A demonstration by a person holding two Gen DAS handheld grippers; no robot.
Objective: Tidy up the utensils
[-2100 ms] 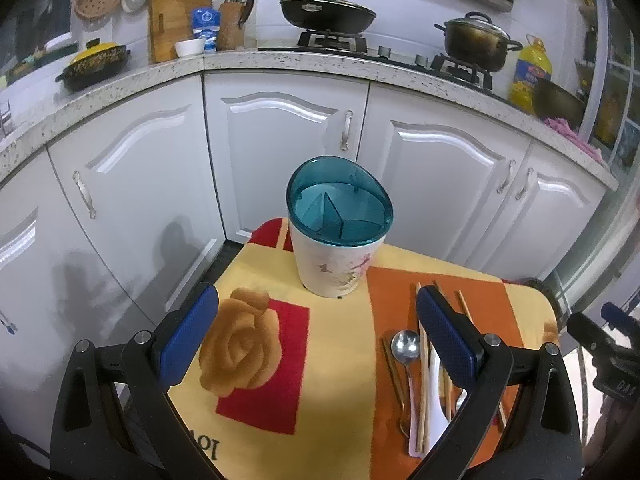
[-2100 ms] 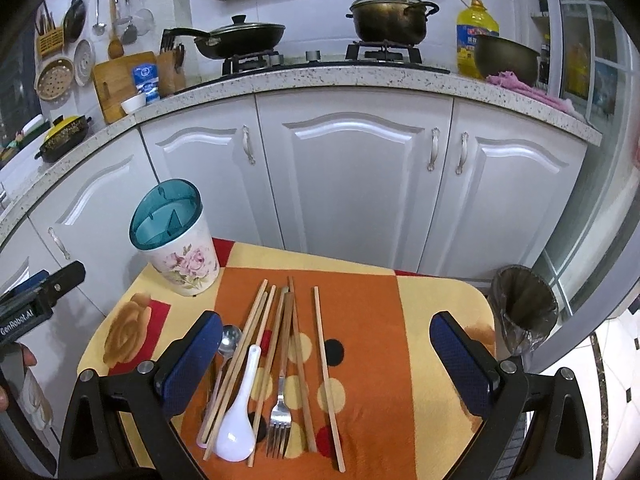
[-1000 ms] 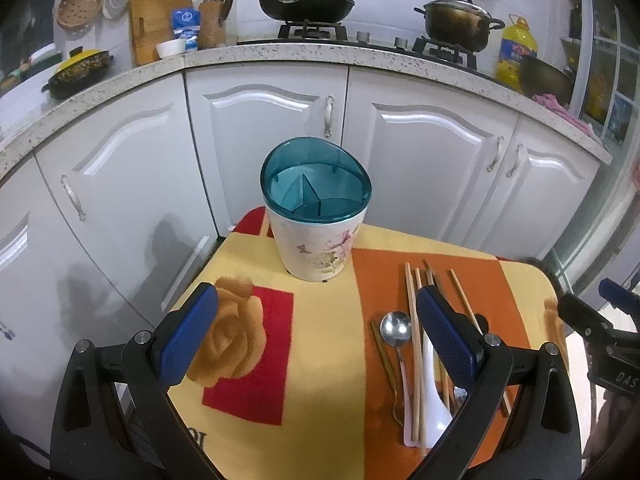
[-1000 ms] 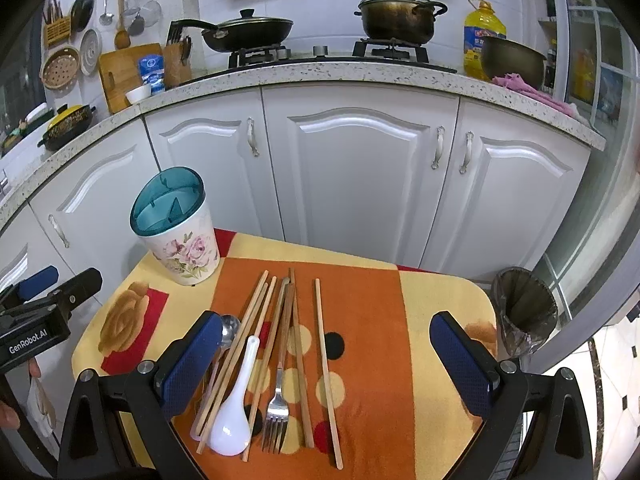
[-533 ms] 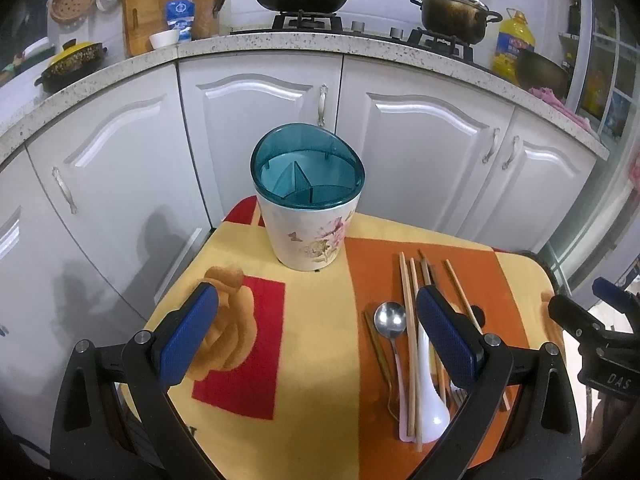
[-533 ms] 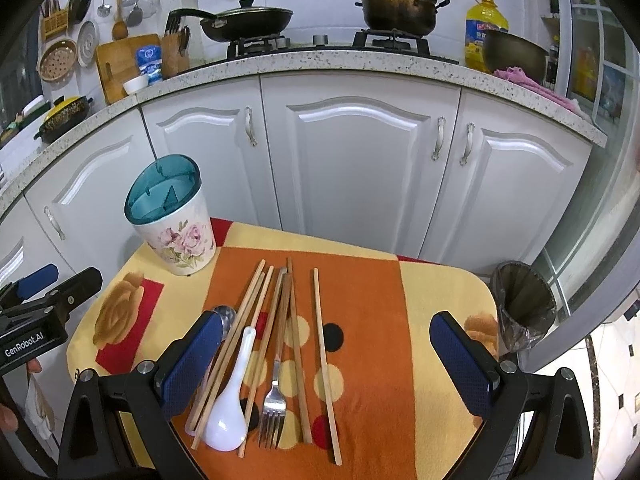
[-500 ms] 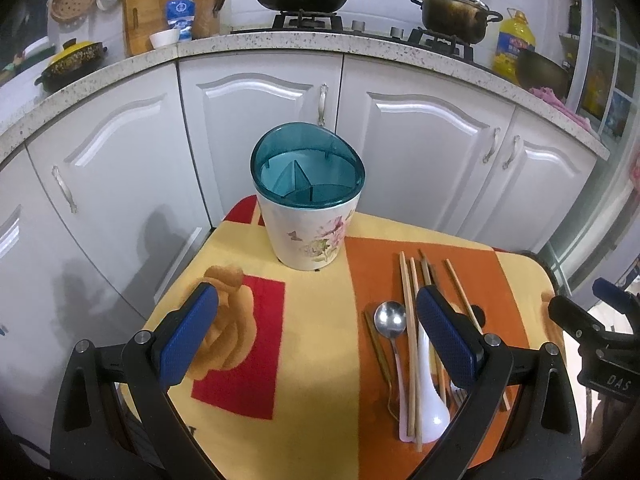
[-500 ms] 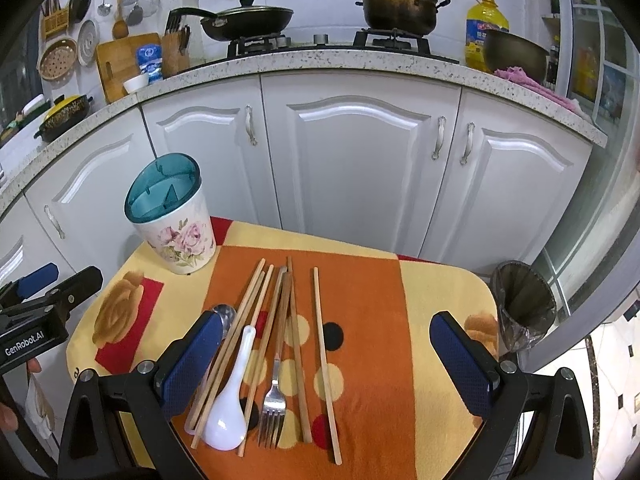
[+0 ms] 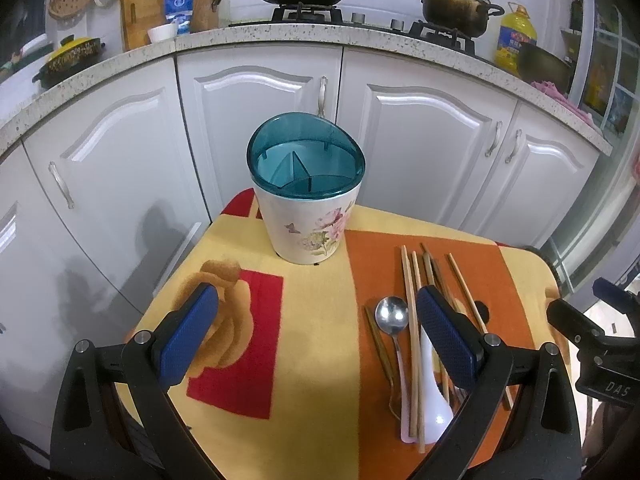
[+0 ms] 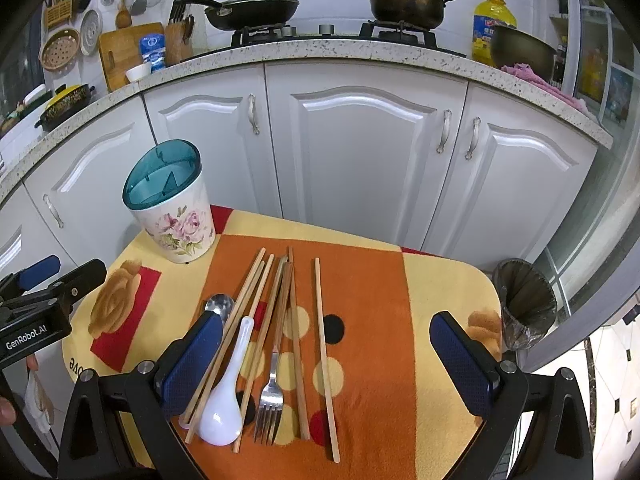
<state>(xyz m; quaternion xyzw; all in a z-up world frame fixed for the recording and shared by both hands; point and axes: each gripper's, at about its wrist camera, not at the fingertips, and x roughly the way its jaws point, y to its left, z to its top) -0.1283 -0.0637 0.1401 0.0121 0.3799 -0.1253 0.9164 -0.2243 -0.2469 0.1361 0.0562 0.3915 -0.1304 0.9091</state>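
Kitchen table cloth (image 10: 372,280) holding loose utensils — right gripper (image 10: 328,364) hovering, fingers spread, empty; left gripper (image 9: 316,340) likewise spread. Advising: pinching lone chopstick (image 10: 326,336) lower centre first — holder (image 10: 170,212) waiting upper left.

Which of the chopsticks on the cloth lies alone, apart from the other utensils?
The pale chopstick farthest right in the right wrist view; a strip of bare cloth separates it from the bundle.
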